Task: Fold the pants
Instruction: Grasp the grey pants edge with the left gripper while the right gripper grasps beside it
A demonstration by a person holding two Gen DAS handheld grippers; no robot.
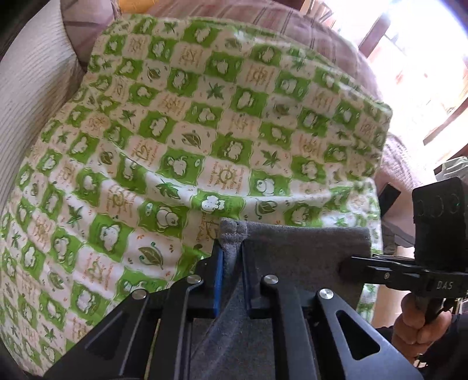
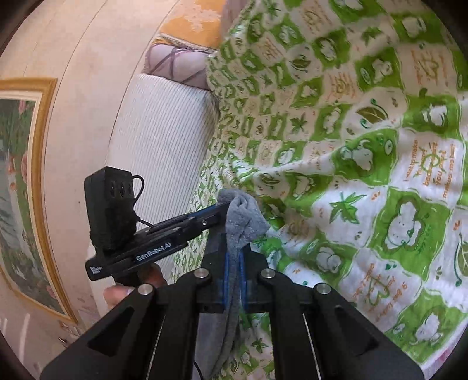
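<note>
Left gripper, nearest the lens: jaws pressed together, pinching a seamed corner of the grey pants. Right gripper: jaws likewise clamped on a bunched edge of the same cloth, which hangs down between its fingers. The pants stretch between the two grippers, lifted just above the bed. A hand grips the right tool's handle.

Surface beneath: bed cover in green and white checks, printed with leaves and small cartoon figures, rumpled into soft ridges. Beyond it, a ribbed white cushion and a mauve patterned blanket. Farther off: cream wall, gold-framed picture, and a bright window with dark wooden frame.
</note>
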